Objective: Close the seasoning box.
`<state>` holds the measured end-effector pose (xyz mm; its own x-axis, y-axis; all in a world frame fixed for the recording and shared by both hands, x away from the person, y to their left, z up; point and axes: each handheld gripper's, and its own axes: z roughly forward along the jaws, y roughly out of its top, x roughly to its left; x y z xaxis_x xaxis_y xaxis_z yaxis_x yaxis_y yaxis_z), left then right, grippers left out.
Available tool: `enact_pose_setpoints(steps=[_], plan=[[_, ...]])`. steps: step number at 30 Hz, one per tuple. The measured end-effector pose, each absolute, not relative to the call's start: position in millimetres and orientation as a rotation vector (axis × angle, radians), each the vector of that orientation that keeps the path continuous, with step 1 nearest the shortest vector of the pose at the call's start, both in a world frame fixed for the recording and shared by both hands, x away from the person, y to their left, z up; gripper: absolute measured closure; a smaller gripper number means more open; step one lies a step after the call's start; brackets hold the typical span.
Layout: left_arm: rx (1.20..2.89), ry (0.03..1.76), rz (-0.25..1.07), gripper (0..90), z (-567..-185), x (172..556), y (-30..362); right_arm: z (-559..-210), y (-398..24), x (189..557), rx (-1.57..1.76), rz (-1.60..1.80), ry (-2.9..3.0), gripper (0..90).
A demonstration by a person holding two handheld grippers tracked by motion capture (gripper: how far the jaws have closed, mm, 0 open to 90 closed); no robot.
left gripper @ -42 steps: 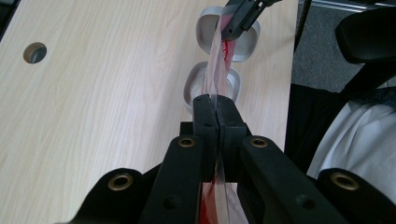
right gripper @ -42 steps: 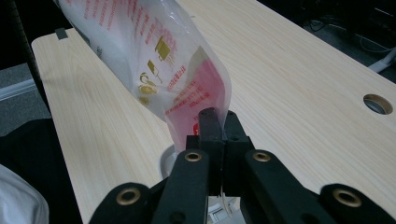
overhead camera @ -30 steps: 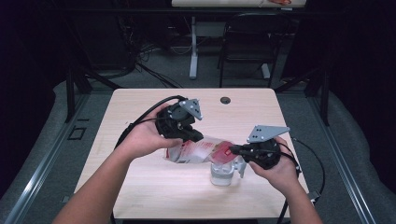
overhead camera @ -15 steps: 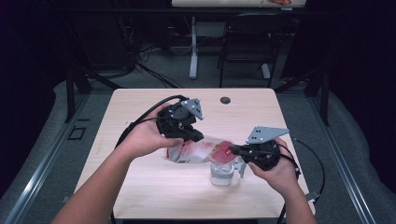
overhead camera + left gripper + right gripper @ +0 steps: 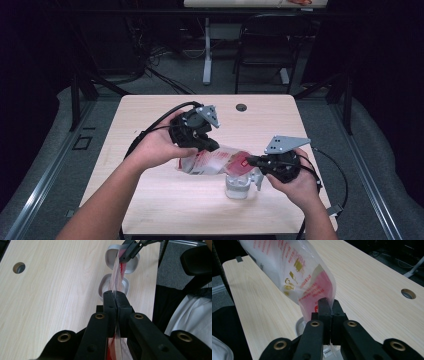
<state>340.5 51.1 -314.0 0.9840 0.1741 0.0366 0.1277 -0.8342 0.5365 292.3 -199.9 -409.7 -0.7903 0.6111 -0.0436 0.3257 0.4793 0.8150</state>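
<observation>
Pouch (image 5: 215, 161) of thin printed plastic, clear with red and pink panels, hangs stretched over the middle of the wooden table (image 5: 150, 210) in the high view, the left gripper (image 5: 212, 146) clamped on its left end and the right gripper (image 5: 250, 161) clamped on its right end, with a small grey lidded container (image 5: 239, 186) standing open on the tabletop just below the right end. In the left gripper view the two black jaws sit pressed together on the film's edge, the pouch (image 5: 117, 277) running away edge-on to the other gripper (image 5: 130, 250), and beneath it lie the container's cup (image 5: 113, 286) and its hinged lid (image 5: 122, 261). In the right gripper view the jaws are likewise closed on a pink corner of the pouch (image 5: 294, 272), which bulges and creases above them; whether anything is inside is hard to tell, though it looks nearly empty. Judging by that, it will handle as light, limp and slippery, apt to crumple or slide out, so the flat sealed edges and corners are the safest places to pinch.
</observation>
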Motion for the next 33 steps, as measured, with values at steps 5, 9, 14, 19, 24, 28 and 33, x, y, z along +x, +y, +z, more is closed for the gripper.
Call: enact_pose_setpoints(steps=[5,9,14,19,24,28,33], plan=[[2.565,0.218,0.114,88.8,-314.0,340.9,50.8,-409.6,-199.1,290.8,0.791,1.200,2.397,90.0],[2.564,0.215,0.113,88.1,-314.2,341.8,51.9,-410.5,-199.3,290.4,0.785,1.213,2.390,90.0],[2.560,0.223,0.112,87.2,-314.8,342.0,53.3,-410.6,-199.6,290.3,0.778,1.222,2.394,90.0],[2.551,0.227,0.104,86.5,-316.0,342.5,55.5,-410.6,-199.4,290.0,0.773,1.224,2.398,90.0],[2.546,0.234,0.106,83.9,-317.0,342.7,57.2,-410.5,-199.1,290.0,0.770,1.222,2.400,90.0],[2.545,0.233,0.102,81.7,-318.3,343.0,58.1,-410.8,-199.3,290.4,0.775,1.226,2.399,90.0],[2.544,0.237,0.100,80.2,-319.3,343.0,58.6,-411.4,-200.2,291.5,0.785,1.227,2.402,90.0]])
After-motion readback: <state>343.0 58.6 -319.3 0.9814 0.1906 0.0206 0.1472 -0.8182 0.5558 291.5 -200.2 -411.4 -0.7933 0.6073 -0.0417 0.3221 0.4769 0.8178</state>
